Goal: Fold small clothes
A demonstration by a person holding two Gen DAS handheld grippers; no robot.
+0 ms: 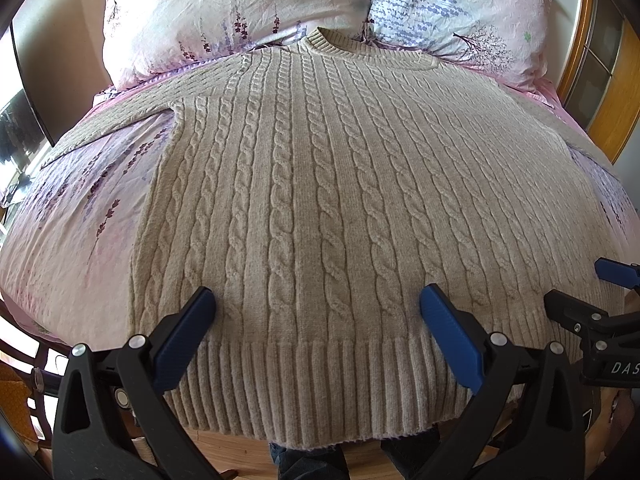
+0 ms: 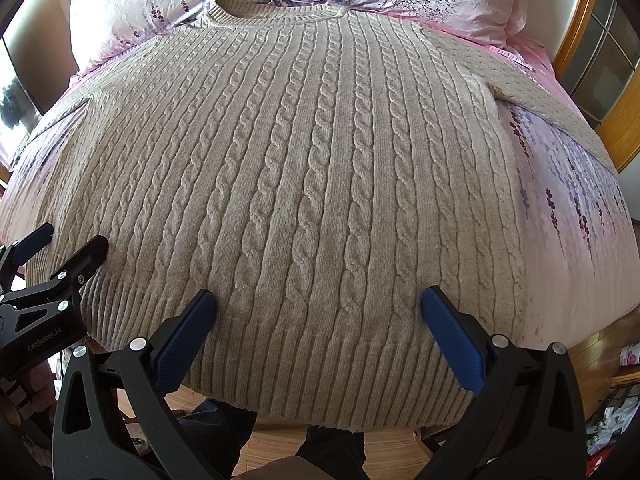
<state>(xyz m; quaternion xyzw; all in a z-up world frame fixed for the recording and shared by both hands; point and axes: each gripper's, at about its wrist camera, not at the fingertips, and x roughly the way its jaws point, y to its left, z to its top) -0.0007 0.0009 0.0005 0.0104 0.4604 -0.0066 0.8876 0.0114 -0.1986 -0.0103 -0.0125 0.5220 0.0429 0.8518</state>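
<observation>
Both grippers, left gripper (image 1: 318, 304) and right gripper (image 2: 319, 304), gape wide above the ribbed hem (image 1: 320, 380) of the sweater (image 1: 320, 184) spread on the bed (image 1: 60, 240); soft, thick knit, probably best pinched at the hem corners

The sweater (image 1: 320, 200) is showing as a thick, matt beige knit, rough with raised cable twists and a ribbed hem and collar. The sheet (image 1: 80, 220) under it is looking like thin, smooth cloth printed with purple sprigs, and the pillows (image 1: 240, 8) are wearing the same cloth, finely creased. The left gripper (image 1: 318, 304) and right gripper (image 2: 318, 304) are showing matt black plastic arms, blue dimpled pads (image 2: 452, 340) and shiny metal rivets. The floor (image 2: 392, 444) and door frame (image 1: 576, 40) are gleaming as varnished wood.
</observation>
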